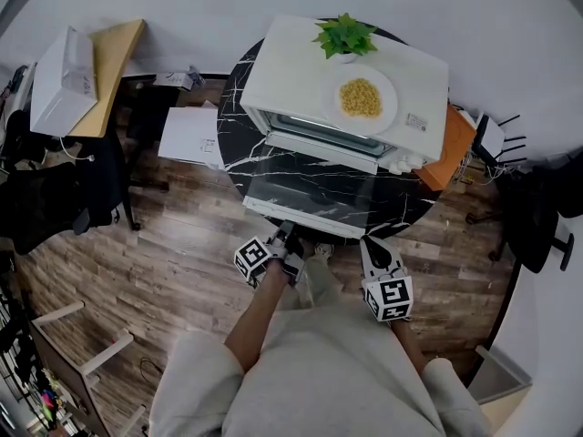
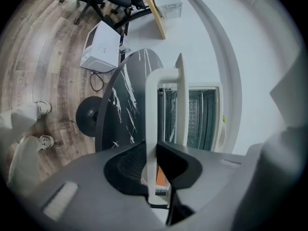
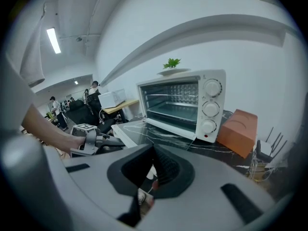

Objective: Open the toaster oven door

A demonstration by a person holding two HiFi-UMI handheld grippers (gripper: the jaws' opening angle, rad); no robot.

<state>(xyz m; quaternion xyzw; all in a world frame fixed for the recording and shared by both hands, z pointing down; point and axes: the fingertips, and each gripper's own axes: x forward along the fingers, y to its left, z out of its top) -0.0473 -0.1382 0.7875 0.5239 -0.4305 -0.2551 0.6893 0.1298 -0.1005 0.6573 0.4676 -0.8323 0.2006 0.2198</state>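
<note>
A white toaster oven (image 1: pixel 351 89) stands on a round black marble table (image 1: pixel 239 98). Its glass door (image 1: pixel 319 189) hangs down flat toward me, and the rack inside (image 2: pixel 197 114) shows. My left gripper (image 1: pixel 287 230) is at the door's front edge, shut on the white door handle (image 2: pixel 153 109); the bar runs straight between the pads. My right gripper (image 1: pixel 372 242) hovers to the right of it near the table's rim, shut and holding nothing. In the right gripper view the oven (image 3: pixel 192 105) faces me with three knobs, and the left gripper (image 3: pixel 91 141) is at the lowered door.
A plate of corn (image 1: pixel 363 98) and a small potted plant (image 1: pixel 344 36) rest on the oven's top. An orange box (image 1: pixel 448 148) sits at the table's right. A wooden desk with a white box (image 1: pixel 64 80), a black chair (image 1: pixel 46 198) and a white unit (image 1: pixel 189 135) stand to the left.
</note>
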